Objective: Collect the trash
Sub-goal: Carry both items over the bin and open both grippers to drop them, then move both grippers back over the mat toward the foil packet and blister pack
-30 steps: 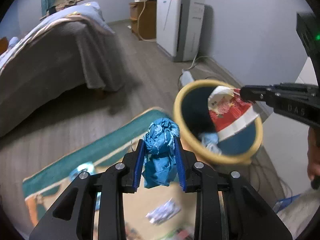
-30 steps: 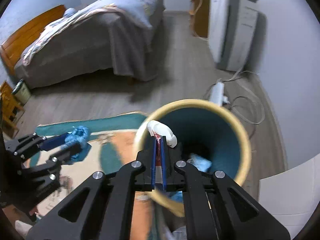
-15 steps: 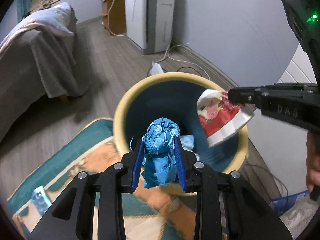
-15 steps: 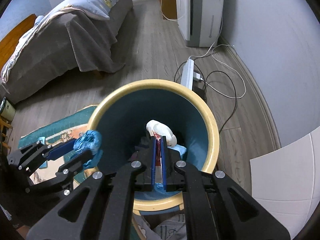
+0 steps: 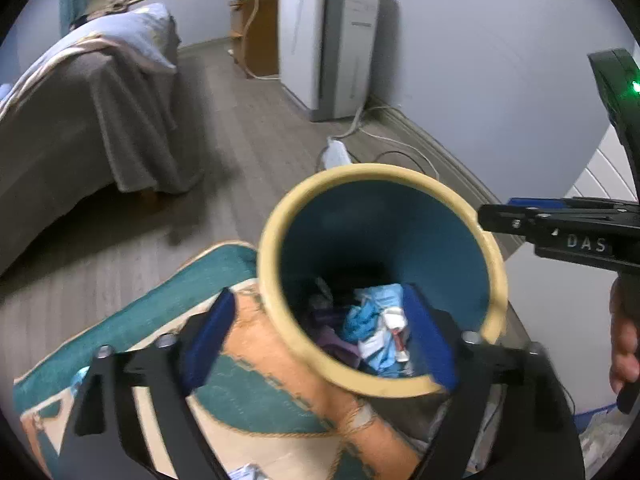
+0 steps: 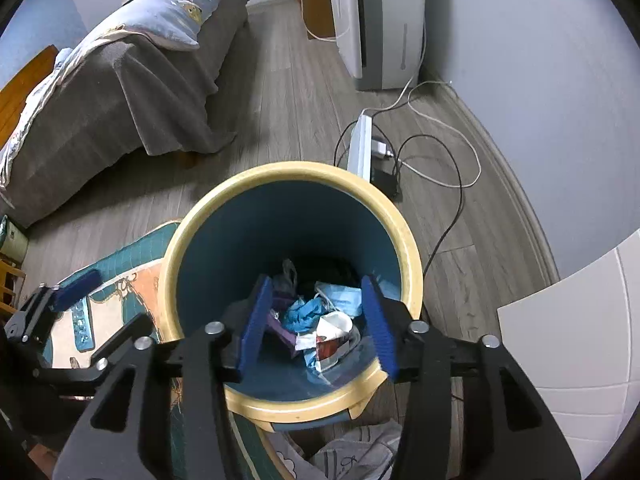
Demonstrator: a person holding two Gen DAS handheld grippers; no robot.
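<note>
Bed with grey cover far left, white appliance against back wall, patterned rug on wood floor. Trash bin, teal inside with cream rim, stands at rug edge, power strip just behind it. Left gripper jaws spread wide, nothing held, hovering over bin's near rim. Right gripper jaws apart too, empty, above bin mouth. Inside bin at bottom: crumpled blue paper, red-white wrapper beside it, touching, among other scraps
</note>
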